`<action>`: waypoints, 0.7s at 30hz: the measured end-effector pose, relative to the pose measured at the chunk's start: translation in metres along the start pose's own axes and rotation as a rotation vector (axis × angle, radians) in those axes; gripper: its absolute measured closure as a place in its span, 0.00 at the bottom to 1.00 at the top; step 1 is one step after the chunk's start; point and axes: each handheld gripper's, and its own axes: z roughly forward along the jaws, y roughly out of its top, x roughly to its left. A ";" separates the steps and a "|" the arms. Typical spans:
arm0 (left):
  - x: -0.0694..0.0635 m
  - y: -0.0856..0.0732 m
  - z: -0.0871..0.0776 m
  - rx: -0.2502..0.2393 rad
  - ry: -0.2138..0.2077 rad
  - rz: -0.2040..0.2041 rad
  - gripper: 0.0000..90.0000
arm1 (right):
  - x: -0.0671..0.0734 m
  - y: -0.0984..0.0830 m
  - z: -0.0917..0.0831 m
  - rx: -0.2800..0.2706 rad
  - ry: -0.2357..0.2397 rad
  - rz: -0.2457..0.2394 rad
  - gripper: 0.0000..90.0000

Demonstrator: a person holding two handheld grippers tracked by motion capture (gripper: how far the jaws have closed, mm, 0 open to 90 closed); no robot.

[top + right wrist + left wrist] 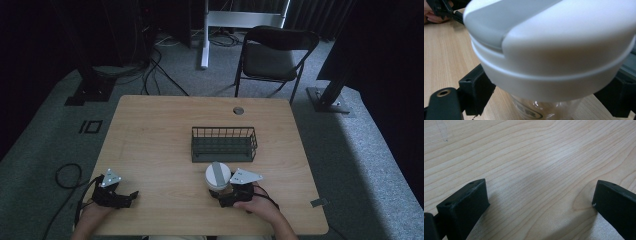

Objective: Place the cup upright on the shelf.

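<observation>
Here, near the table's front edge, the right gripper [223, 196] has its jaws closed around the clear body of the transparent plastic jar with a white and grey lid [218, 175], below the lid, probably for a firm grip. The left gripper [127, 196] rests near the front left corner, jaws wide apart and empty. Beyond the jar, at the middle of the light wooden table [150, 135], stands the dark wire basket [224, 144], likely its destination.
</observation>
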 end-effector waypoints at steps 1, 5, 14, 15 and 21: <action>0.000 0.000 0.000 0.000 0.000 0.000 0.01 | 0.000 0.000 0.001 0.000 0.000 0.000 0.13; 0.000 0.000 0.000 0.000 0.000 0.000 0.01 | 0.000 0.000 0.002 -0.005 -0.002 0.009 0.13; 0.000 0.000 0.000 0.000 0.000 0.000 0.01 | 0.000 0.000 0.007 -0.020 -0.010 0.021 0.13; 0.000 0.000 0.000 0.000 0.000 0.000 0.01 | 0.001 0.000 0.008 -0.020 -0.014 0.020 0.13; 0.000 0.000 0.000 0.000 0.000 0.000 0.01 | 0.002 0.001 0.010 -0.027 -0.021 0.024 0.15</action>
